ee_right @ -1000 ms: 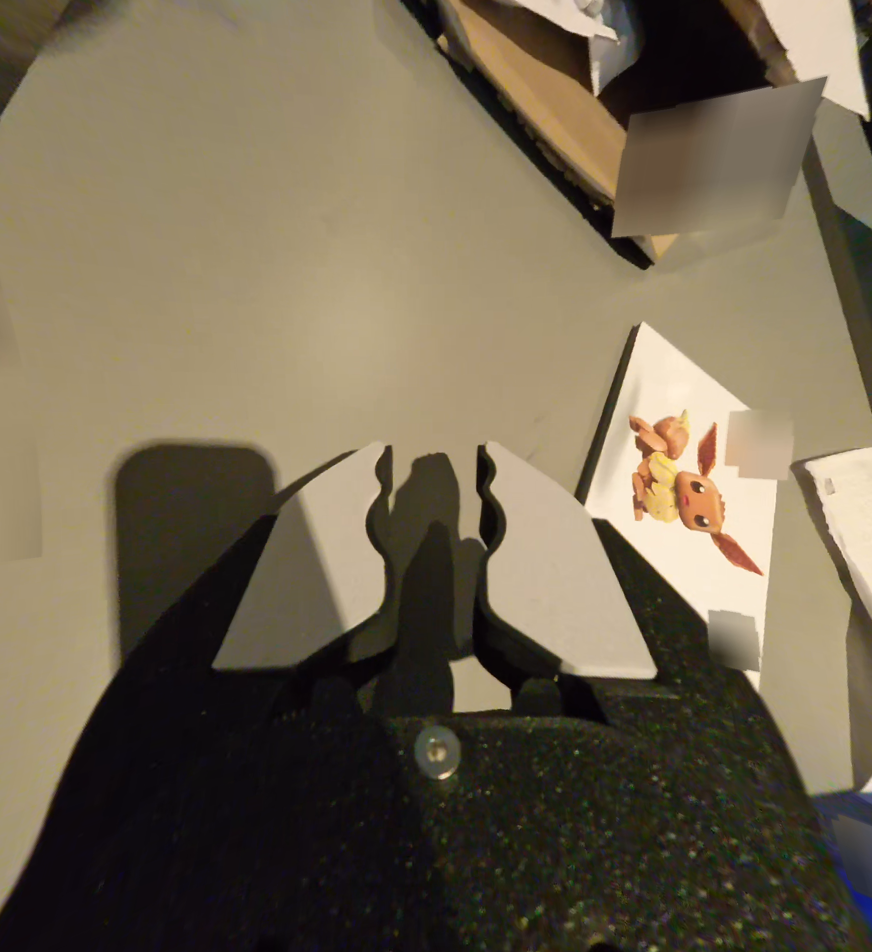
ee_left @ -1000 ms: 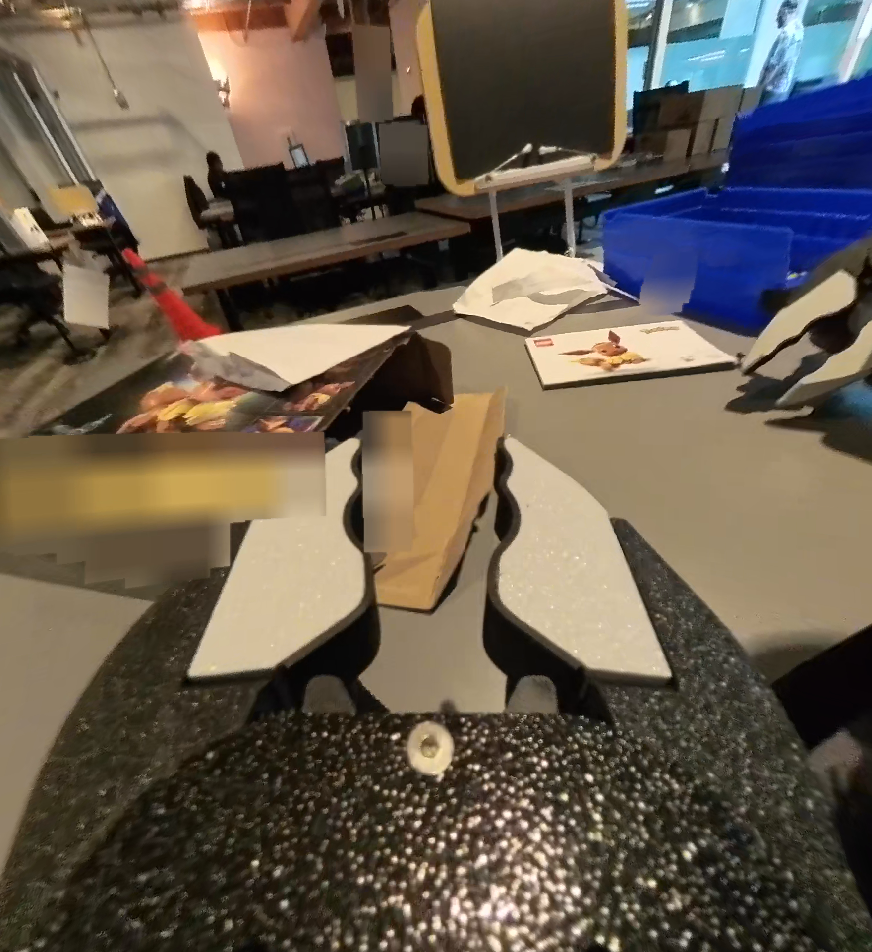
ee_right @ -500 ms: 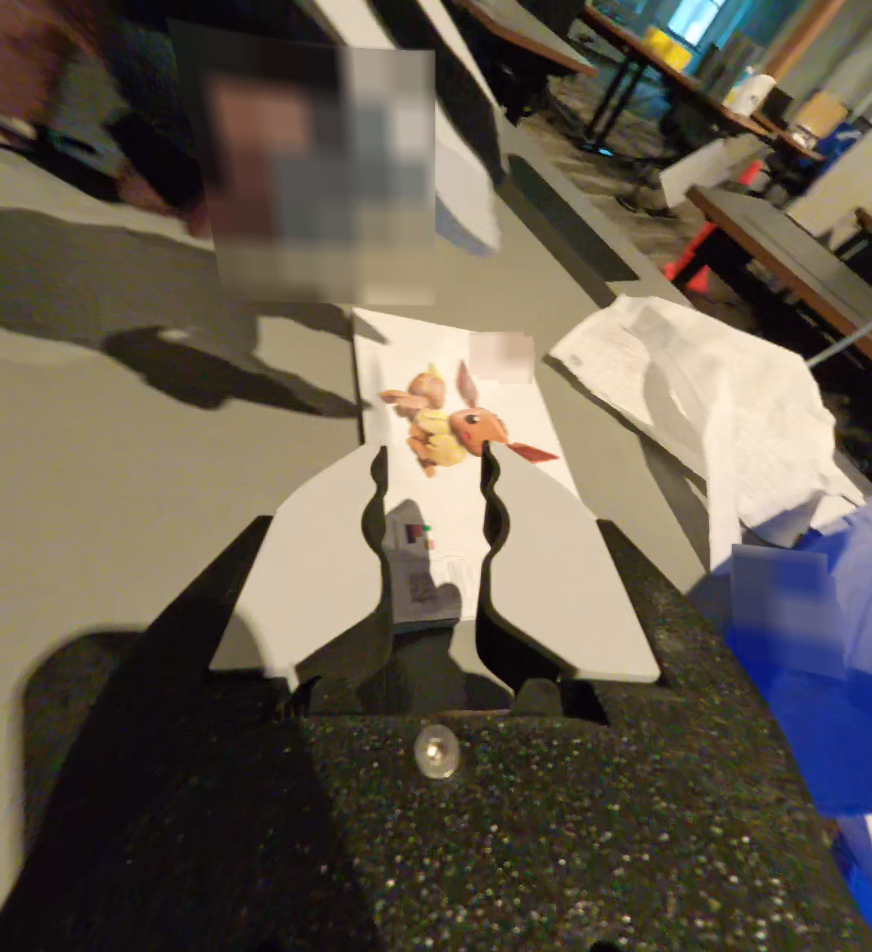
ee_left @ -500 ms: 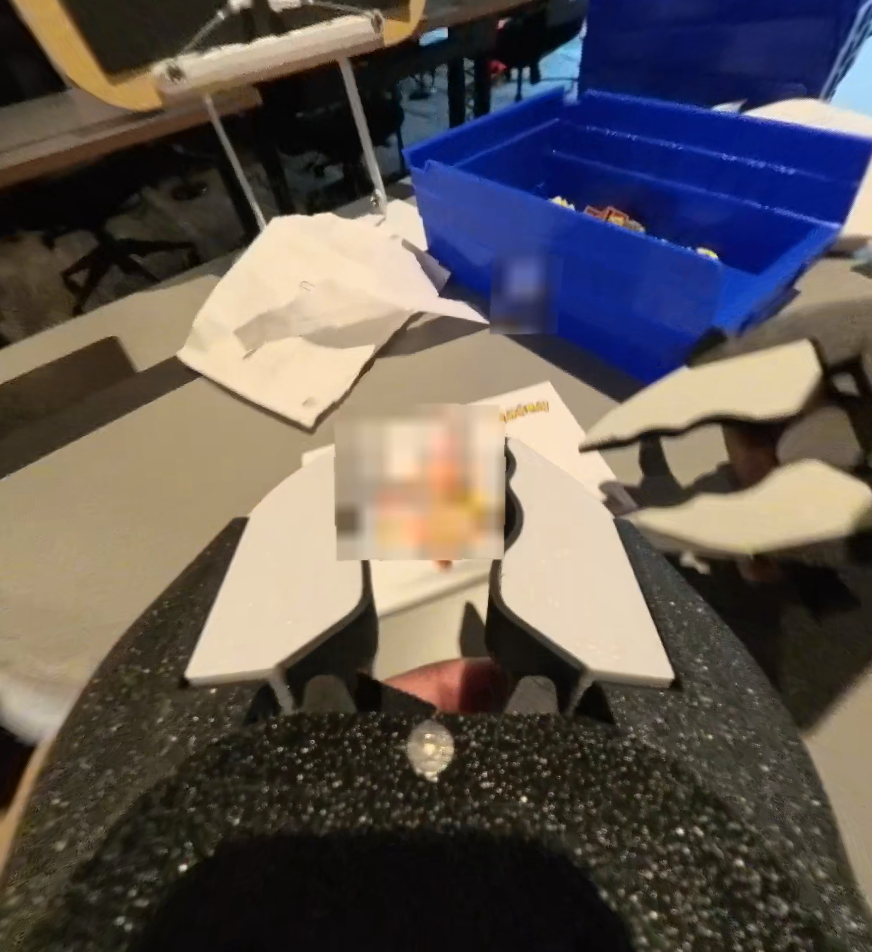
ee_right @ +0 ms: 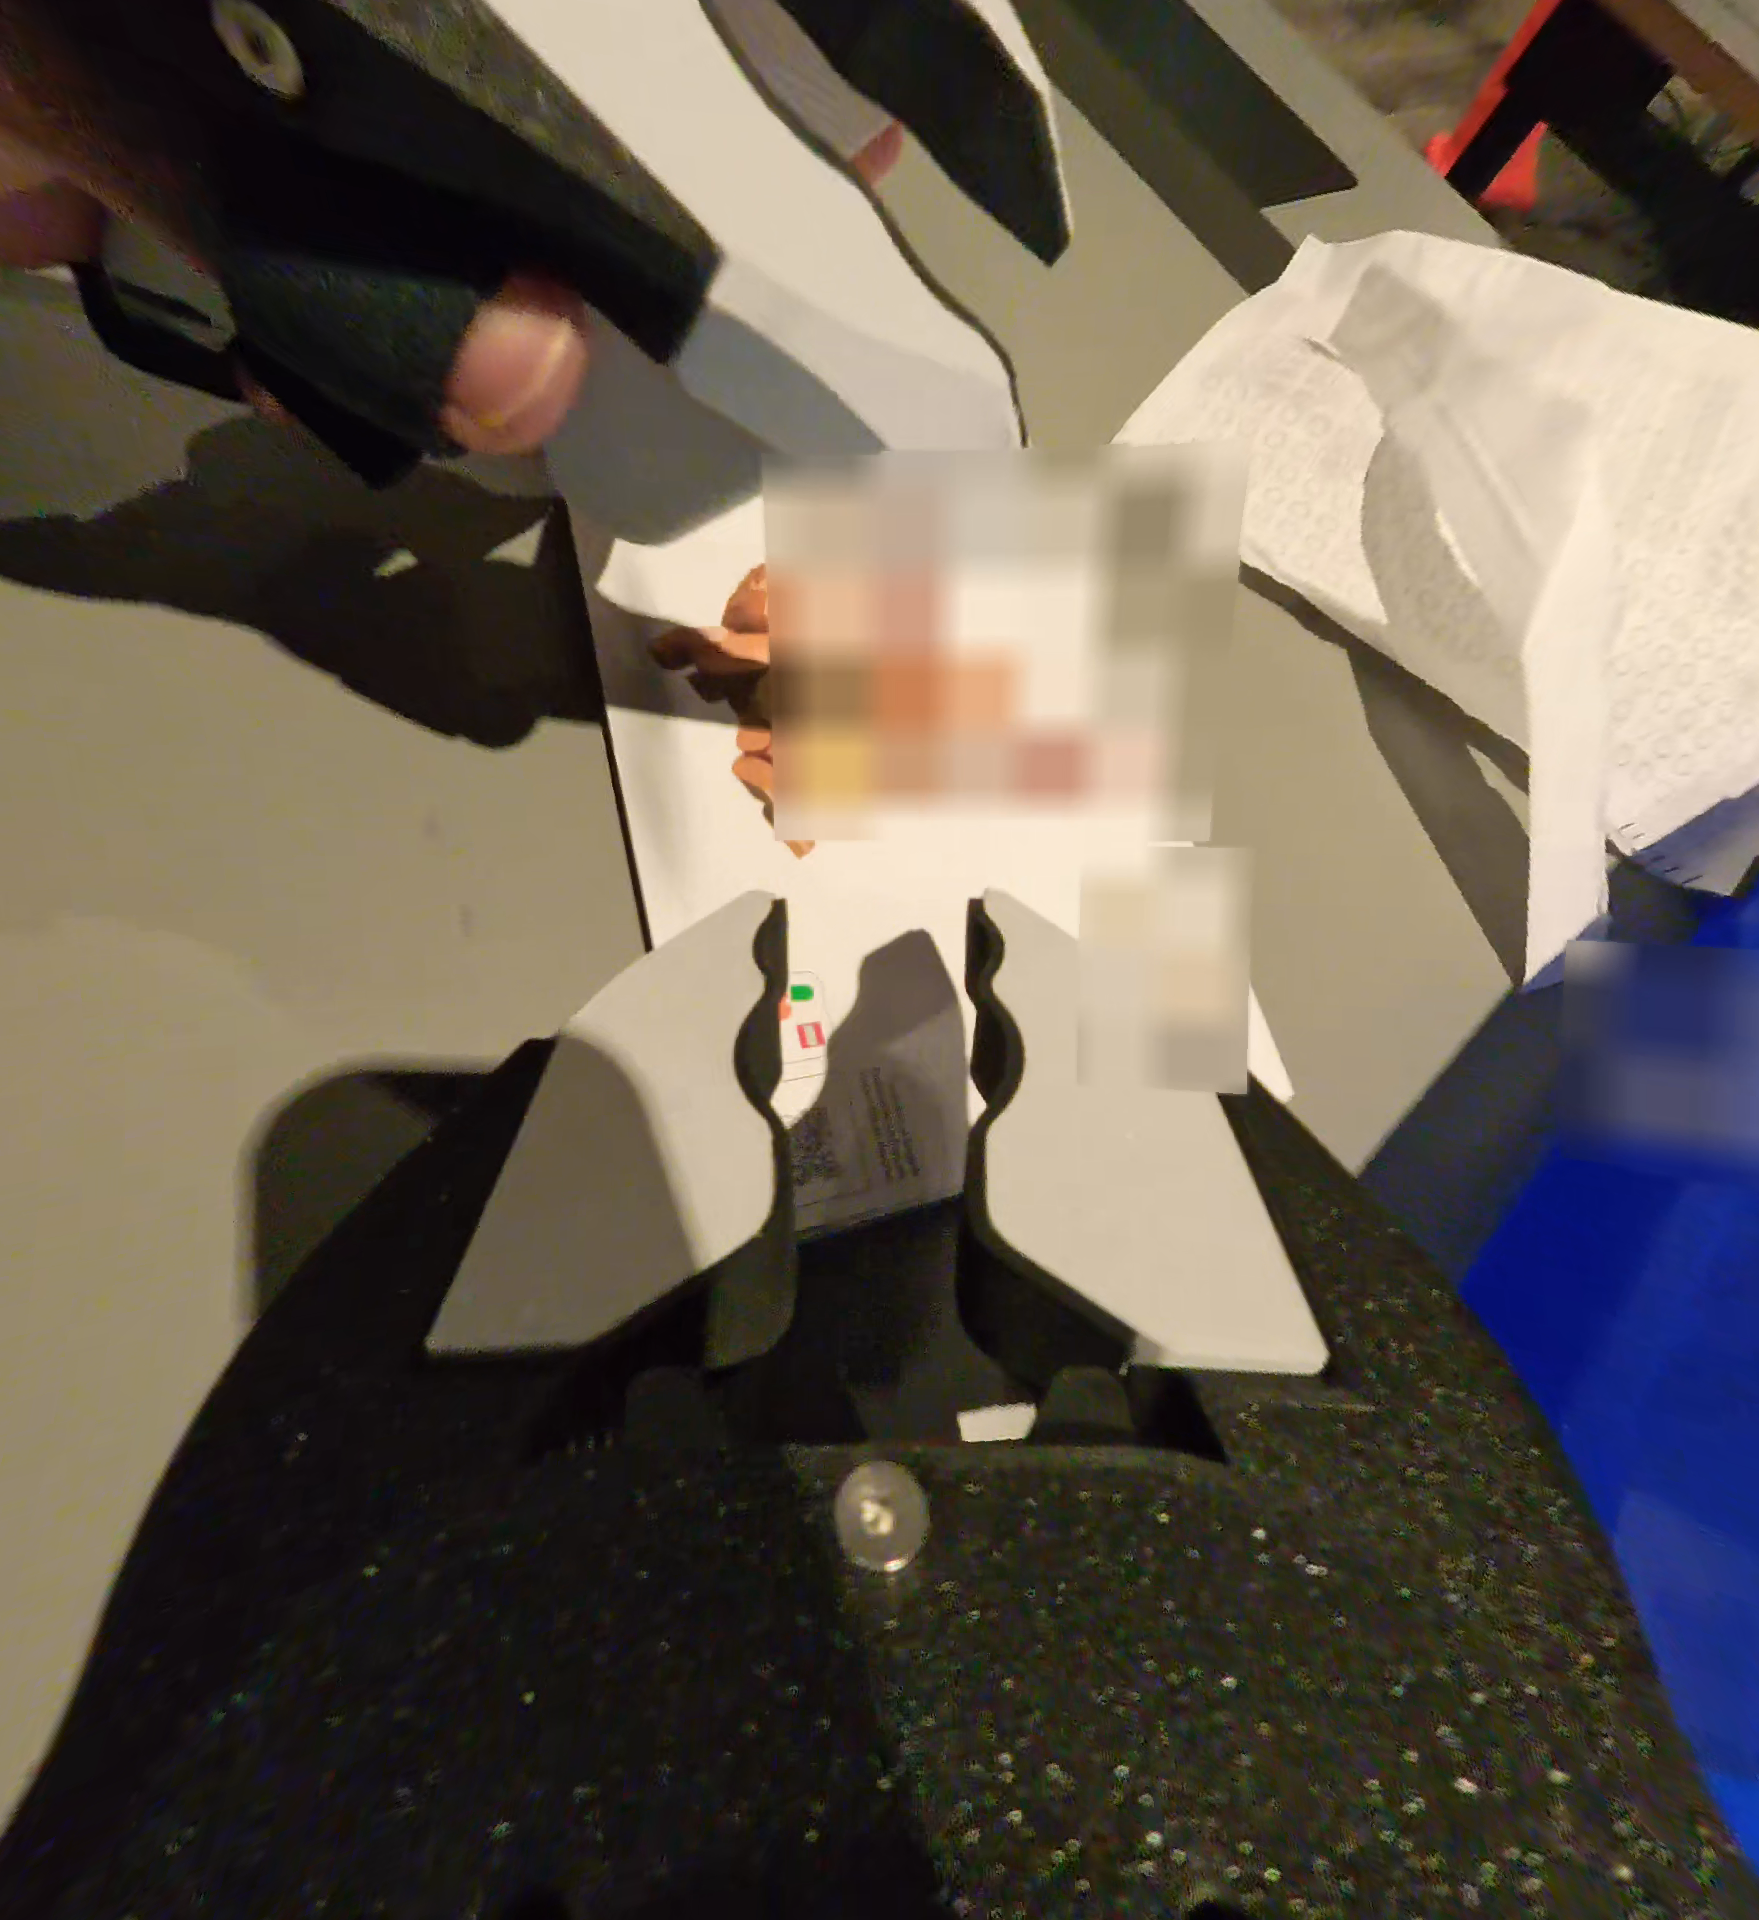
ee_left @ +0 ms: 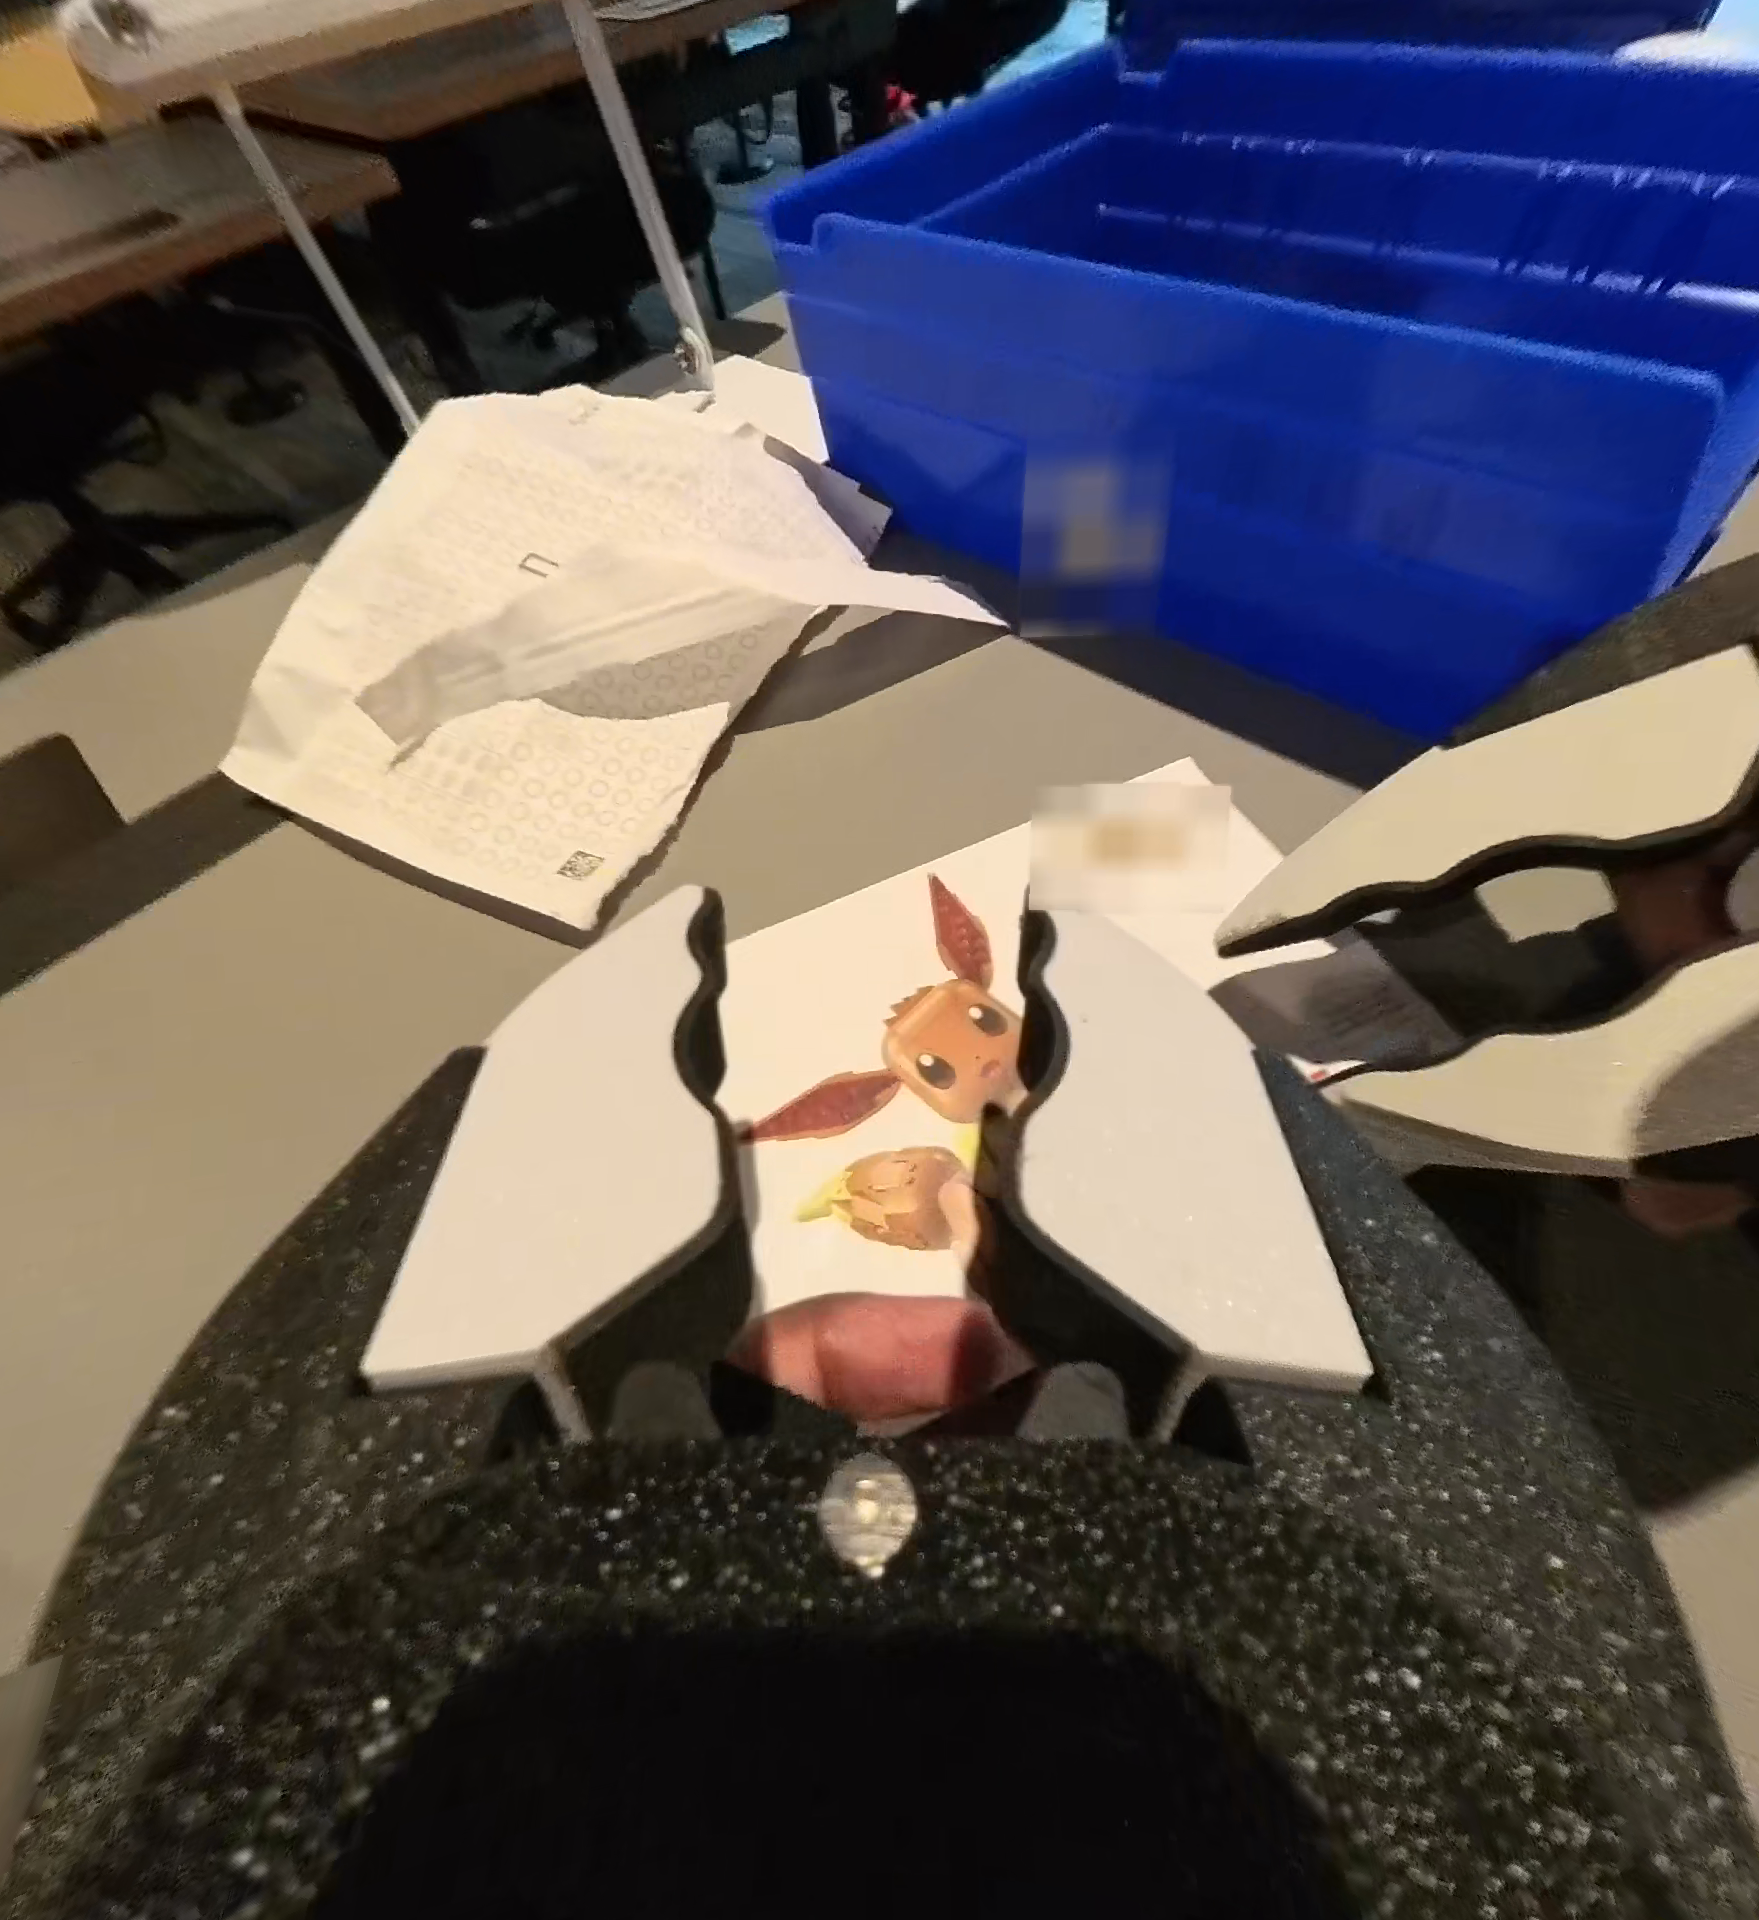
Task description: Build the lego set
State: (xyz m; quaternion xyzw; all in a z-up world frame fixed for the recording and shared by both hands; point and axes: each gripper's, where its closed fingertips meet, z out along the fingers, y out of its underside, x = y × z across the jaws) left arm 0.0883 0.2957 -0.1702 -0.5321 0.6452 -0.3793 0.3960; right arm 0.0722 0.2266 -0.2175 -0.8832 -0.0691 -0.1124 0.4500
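Observation:
A white instruction booklet (ee_left: pixel 833 997) with a brown fox-like figure on its cover lies flat on the grey table (ee_left: pixel 179 1091). My left gripper (ee_left: pixel 870 930) is open and empty, hovering just above the booklet with the figure showing between its fingers. My right gripper (ee_left: pixel 1280 997) is open and empty at the booklet's right end, pointing left. In the right wrist view my right gripper (ee_right: pixel 875 920) hangs over the booklet's near end (ee_right: pixel 885 873). The left gripper's black body (ee_right: pixel 387 187) and a thumb (ee_right: pixel 511 364) are close above the booklet's far part.
A blue divided bin (ee_left: pixel 1322 395) stands behind the booklet to the right and shows in the right wrist view (ee_right: pixel 1685 1507). A torn white paper bag (ee_left: pixel 542 665) lies behind to the left. Other tables and chairs stand beyond the table's far edge.
My left gripper swung right, from the cardboard box to above the booklet, and came closer to it. My right gripper turned from bare table to the booklet's end. Both stayed open.

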